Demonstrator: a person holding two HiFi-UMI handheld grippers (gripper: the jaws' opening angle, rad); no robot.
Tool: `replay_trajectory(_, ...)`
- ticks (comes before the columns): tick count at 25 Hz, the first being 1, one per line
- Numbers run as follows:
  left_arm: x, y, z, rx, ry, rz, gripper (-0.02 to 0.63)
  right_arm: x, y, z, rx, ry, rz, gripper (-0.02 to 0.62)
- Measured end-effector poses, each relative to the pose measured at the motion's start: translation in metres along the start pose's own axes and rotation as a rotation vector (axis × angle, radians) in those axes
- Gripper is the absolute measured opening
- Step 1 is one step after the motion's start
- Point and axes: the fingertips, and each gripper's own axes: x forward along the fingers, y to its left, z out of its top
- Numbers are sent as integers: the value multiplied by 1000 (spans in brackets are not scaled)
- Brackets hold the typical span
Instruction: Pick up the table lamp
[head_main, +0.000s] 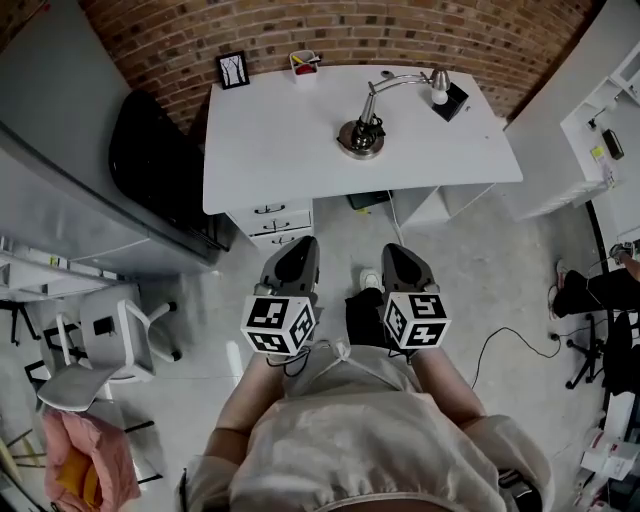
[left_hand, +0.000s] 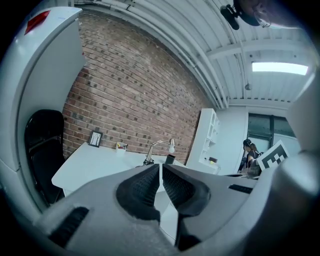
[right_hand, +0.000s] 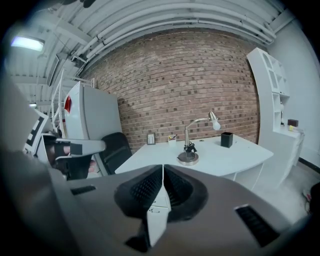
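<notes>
A silver table lamp (head_main: 362, 134) with a round base and a bent neck stands on the white desk (head_main: 270, 150) by the brick wall; its white bulb head (head_main: 438, 96) hangs to the right. The lamp (right_hand: 190, 150) also shows in the right gripper view, and the lamp (left_hand: 152, 152) small and far off in the left gripper view. My left gripper (head_main: 297, 262) and right gripper (head_main: 398, 263) are side by side over the floor, well short of the desk's front edge. Both are shut with nothing between the jaws.
On the desk stand a picture frame (head_main: 233, 69), a small cup of pens (head_main: 304, 64) and a black box (head_main: 451, 101). A black office chair (head_main: 160, 160) stands left of the desk, white shelving (head_main: 600, 130) to the right. A drawer unit (head_main: 272, 220) sits under the desk front; a cable (head_main: 505, 345) lies on the floor.
</notes>
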Motion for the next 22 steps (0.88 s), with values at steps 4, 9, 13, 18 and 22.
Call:
replay_trajectory(4, 38, 20, 12, 14, -25, 60, 32, 47, -23, 17, -19, -19, 38, 29)
replay_trajectory(9, 106, 36, 38, 22, -51, 131, 32, 108, -79, 47, -39, -13, 41, 29)
replay_trajectory(13, 158, 41, 50, 7, -47, 178, 32, 155, -126, 75, -48, 0, 47, 29)
replay_trajectory(18, 225, 42, 48, -4, -8, 217, 32, 207, -166, 100, -53, 9, 102, 29)
replay_trajectory(22, 262, 47, 40, -29, 15, 257, 32, 241, -180, 102, -84, 40, 175, 29)
